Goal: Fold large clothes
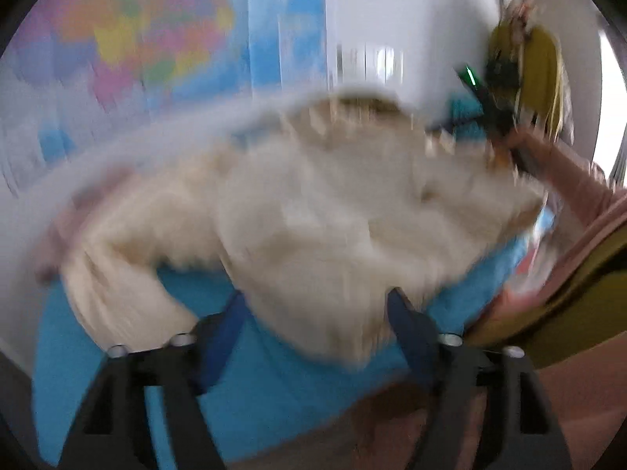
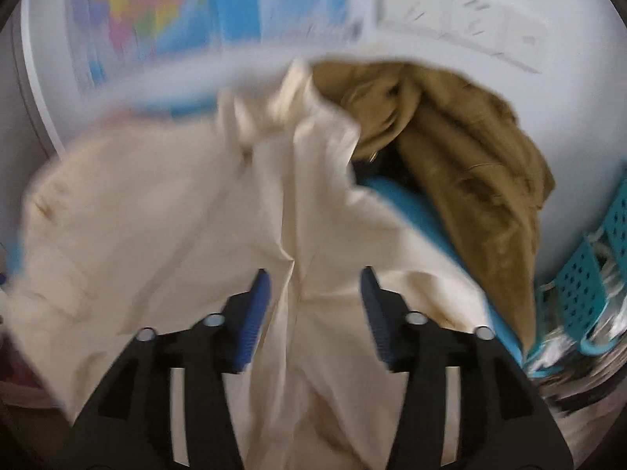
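A large cream garment (image 1: 313,215) lies crumpled on the blue table top (image 1: 254,384); the picture is blurred. My left gripper (image 1: 318,315) is open at the garment's near hem, and its blue pads (image 1: 229,329) stand wide of the cloth. In the right wrist view the same cream garment (image 2: 164,227) spreads below my right gripper (image 2: 315,290). That gripper is open, with a raised fold of the cloth running up between its fingers (image 2: 256,301) and not pinched. At the far right of the left wrist view a hand (image 1: 521,139) holds the other tool over the garment's far edge.
A brown garment (image 2: 462,149) is heaped at the table's back right. A teal perforated basket (image 2: 584,274) stands to the right of the table. A coloured map (image 1: 156,27) hangs on the wall behind. A person's pink sleeve (image 1: 580,192) reaches in from the right.
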A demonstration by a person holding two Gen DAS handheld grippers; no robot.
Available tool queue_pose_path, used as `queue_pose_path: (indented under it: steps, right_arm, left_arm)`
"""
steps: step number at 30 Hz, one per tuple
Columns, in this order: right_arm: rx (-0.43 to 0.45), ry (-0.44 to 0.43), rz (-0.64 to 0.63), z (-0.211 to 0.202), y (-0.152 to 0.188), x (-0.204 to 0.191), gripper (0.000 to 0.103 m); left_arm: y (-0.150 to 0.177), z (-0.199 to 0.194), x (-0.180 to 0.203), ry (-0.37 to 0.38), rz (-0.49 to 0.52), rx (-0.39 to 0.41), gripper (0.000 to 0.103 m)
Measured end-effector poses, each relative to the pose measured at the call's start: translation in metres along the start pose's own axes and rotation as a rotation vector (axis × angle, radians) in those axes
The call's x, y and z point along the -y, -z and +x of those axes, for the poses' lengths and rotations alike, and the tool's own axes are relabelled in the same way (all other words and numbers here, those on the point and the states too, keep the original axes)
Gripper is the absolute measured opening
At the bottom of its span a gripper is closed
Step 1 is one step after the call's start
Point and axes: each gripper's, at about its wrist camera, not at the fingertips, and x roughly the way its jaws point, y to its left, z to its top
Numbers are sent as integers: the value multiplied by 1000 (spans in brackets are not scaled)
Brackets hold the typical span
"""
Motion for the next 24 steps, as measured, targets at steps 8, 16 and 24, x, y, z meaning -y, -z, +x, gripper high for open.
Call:
queue_pose_path:
  steps: [8,16,24]
  right_arm:
    - [28,73,238,-70,65,88,92]
    - [-107,-53,346,-42,130,106,70]
    - [59,191,289,-107,64,129,9]
  left_arm:
    - [-63,40,4,51,38,44,78]
    - [-106,134,32,176,109,-48,78]
    - [-139,190,46,172,136,-119,78]
